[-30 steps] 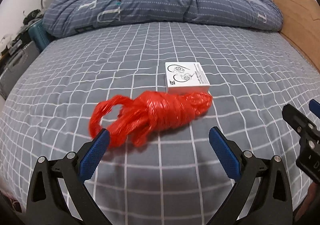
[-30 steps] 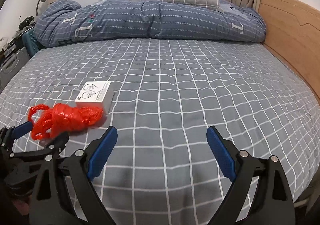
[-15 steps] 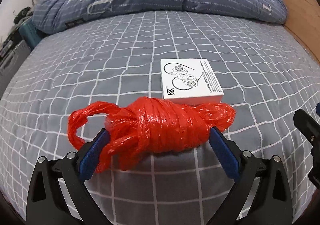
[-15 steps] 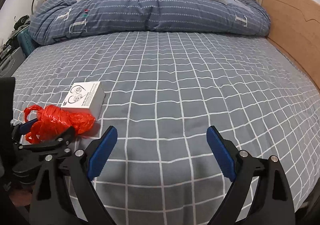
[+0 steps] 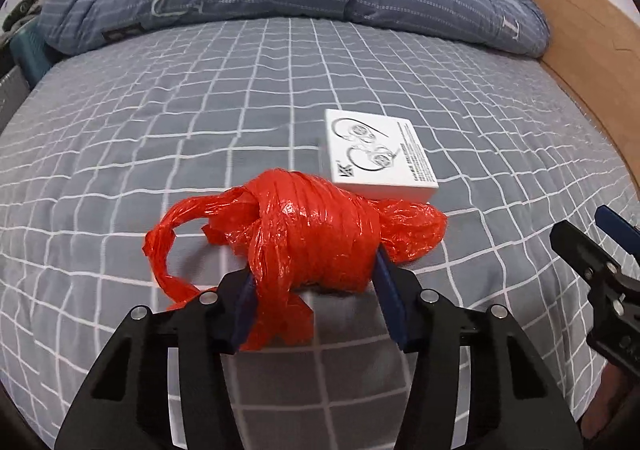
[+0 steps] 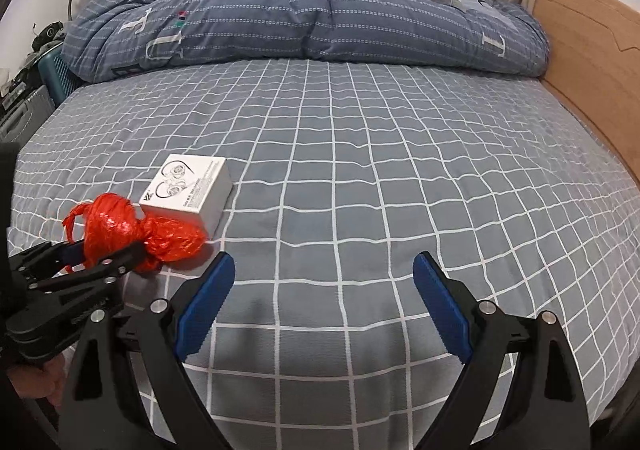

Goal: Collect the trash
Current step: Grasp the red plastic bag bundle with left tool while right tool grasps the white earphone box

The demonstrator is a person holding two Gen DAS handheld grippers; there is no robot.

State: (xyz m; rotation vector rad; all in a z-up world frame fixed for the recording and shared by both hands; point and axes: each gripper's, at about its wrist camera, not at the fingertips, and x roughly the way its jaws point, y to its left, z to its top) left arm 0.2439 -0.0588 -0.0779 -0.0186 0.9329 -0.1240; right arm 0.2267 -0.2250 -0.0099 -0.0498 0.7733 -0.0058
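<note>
On the bed, near left: our left claw (image 5: 314, 282) has just closed on the red bag (image 5: 316, 238).
Right claw (image 6: 324, 306): wide, empty.
Next: we lift.

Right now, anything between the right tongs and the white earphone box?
Only bare checked bedsheet, as the right wrist view shows. The right tongs hang open over it. The earphone box sits left of that stretch, against the red plastic bag in the left tongs.

Red bag (image 5: 316, 242): thin crinkled plastic, glossy. White box (image 5: 378, 153) behind bag: smooth, probably matt cardboard. Bedsheet (image 6: 380, 177) under bag: matt woven cloth. Headboard (image 6: 592, 61) beside sheet: smooth wood. Left gripper (image 5: 316, 290) pads: blue, matt; arms black plastic, shiny metal screws.
</note>
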